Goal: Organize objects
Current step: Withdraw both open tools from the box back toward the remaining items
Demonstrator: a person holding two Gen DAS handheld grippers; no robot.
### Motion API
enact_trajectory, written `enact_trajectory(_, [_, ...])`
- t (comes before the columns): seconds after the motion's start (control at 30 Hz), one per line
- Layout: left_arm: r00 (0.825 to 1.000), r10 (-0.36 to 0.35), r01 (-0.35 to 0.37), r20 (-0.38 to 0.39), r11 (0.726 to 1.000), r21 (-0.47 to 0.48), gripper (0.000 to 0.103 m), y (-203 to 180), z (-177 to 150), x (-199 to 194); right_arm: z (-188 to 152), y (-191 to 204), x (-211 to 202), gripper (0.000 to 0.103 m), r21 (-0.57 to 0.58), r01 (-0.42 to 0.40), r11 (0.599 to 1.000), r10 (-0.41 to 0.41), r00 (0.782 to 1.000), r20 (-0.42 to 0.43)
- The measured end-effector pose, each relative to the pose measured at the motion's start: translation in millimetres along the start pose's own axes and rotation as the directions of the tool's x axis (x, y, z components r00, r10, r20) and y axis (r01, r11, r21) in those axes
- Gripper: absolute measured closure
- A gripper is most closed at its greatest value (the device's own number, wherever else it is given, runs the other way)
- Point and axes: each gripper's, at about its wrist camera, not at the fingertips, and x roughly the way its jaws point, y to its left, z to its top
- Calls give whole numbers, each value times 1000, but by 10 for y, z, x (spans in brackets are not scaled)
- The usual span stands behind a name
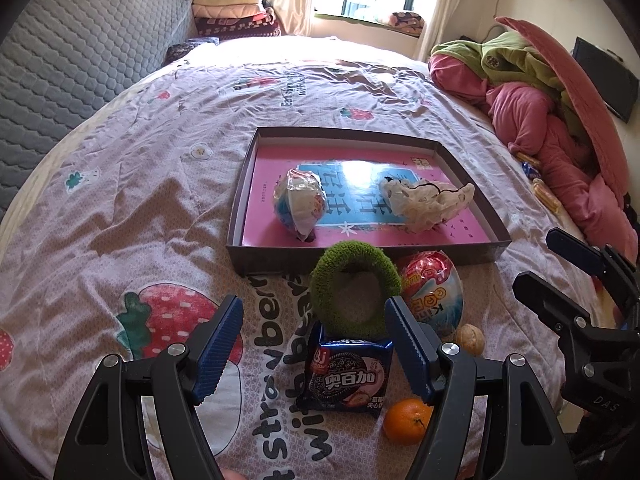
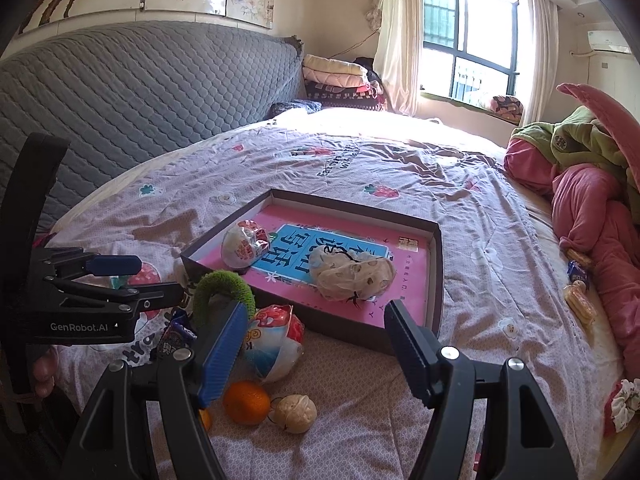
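- While we hold both tools over the bedspread (image 1: 100, 208), our left gripper (image 1: 316, 356) stands released, its jaws spread wide with nothing pressed between the pads.
- Between and just beyond those jaws, in the left wrist view, lies the blue cookie packet (image 1: 347, 376), flat on the cloth; it looks near square, so we judge no clear long axis matters for the grasp.
- Just past the packet the green fuzzy ring (image 1: 354, 288) stands on edge, touching the packet's far side, its opening facing us.
- Right of the ring sits the foil egg (image 1: 434, 292), with a walnut (image 1: 470, 339) and an orange (image 1: 406, 420) nearer to us.
- Beyond them all the shallow box (image 1: 360, 254) already holds a second foil egg (image 1: 298, 200) and a crumpled white bag (image 1: 424, 198).
- Further right, our right gripper (image 2: 316, 356) is also released and empty; the orange and walnut lie low at its left, outside the jaws.
- We judge the left hand nearer the packet and ring, so the next pick falls to it, straight ahead and down.
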Motion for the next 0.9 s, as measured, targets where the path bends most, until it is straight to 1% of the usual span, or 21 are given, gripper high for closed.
enact_trajectory(0.17, [1000,-1,1,-22,1000,21,28,-3,-75,31,-99,9,17,33,-6,-5,1000,5,1000,-31])
enact_trajectory(0.3, [999,13,-12,-38,1000,27,28,18,-136,60,-155,3,15,33,-9,-7,1000,6,999,-43])
enact_trajectory(0.57, [999,8,-6,-53,999,47,29,-16,-237,47,-277,24,27,33,-35,-3,999,0,997,-76])
enact_trajectory(0.9, [997,1,5,-79,997,77,28,-84,-335,81,-401,76,74,33,-55,-24,998,17,992,-122])
